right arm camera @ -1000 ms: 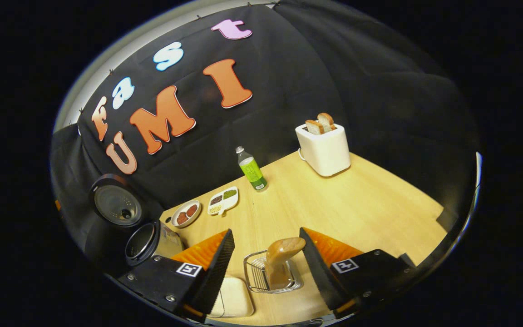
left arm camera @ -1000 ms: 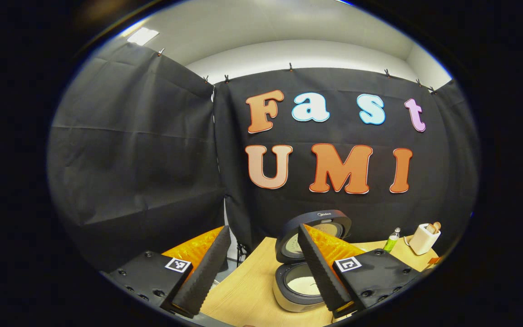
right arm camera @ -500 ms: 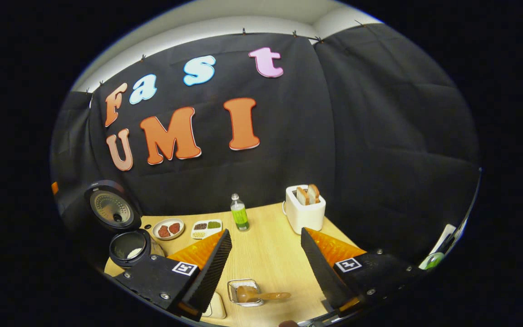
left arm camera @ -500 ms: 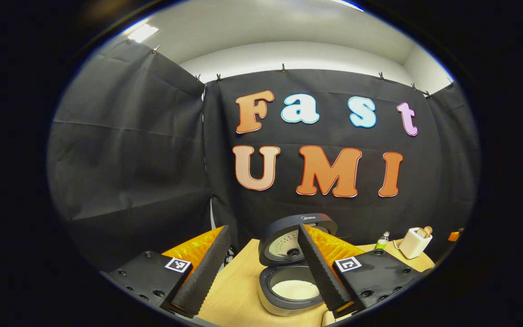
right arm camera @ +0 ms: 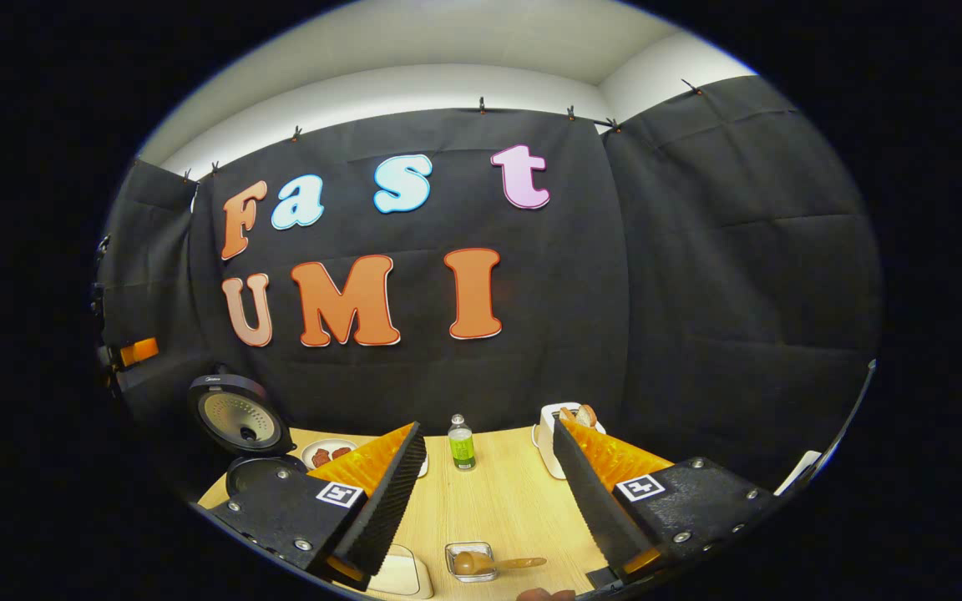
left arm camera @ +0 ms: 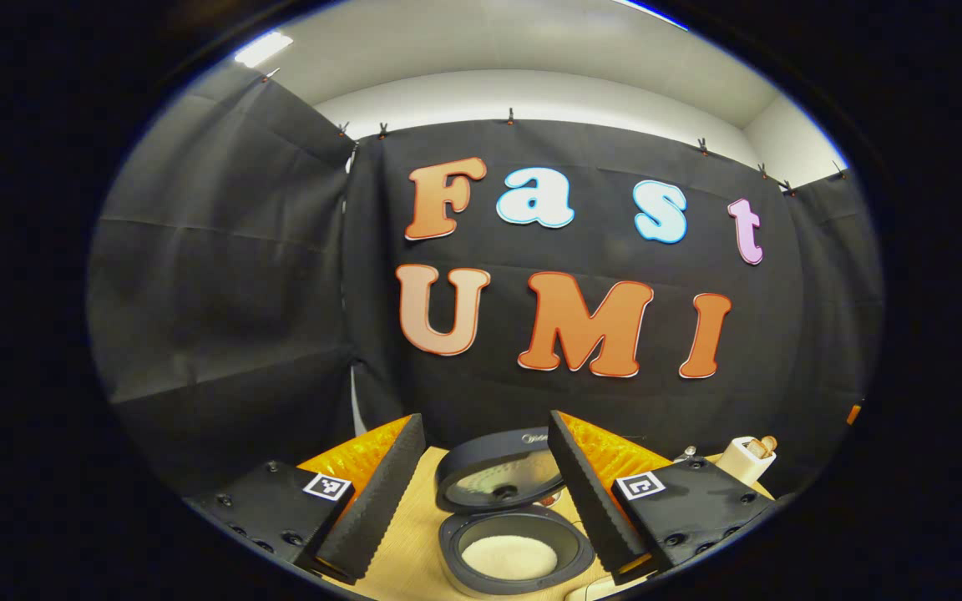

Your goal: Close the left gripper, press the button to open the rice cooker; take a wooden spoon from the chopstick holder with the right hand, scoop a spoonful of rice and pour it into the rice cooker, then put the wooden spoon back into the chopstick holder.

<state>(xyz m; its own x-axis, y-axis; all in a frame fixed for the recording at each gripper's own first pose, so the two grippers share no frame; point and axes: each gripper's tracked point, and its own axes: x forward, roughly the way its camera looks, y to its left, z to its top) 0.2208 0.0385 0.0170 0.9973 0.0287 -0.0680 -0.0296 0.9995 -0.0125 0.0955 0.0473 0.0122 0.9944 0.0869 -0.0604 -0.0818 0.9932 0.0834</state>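
In the left gripper view, the left gripper (left arm camera: 481,463) sits spread apart with nothing in it, the rice cooker (left arm camera: 514,542) right ahead, lid up, white rice inside. In the right gripper view, the right gripper (right arm camera: 489,467) is apart too; the wooden spoon (right arm camera: 489,563) lies across the chopstick holder (right arm camera: 471,561) on the tabletop (right arm camera: 498,501), well right of the rice cooker.

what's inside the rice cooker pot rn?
The rice cooker is open, lid up; white rice lies in the pot. Its right edge is hidden behind a left tongs finger.

Dark rice cooker (left arm camera: 514,547), green bottle (right arm camera: 462,446)
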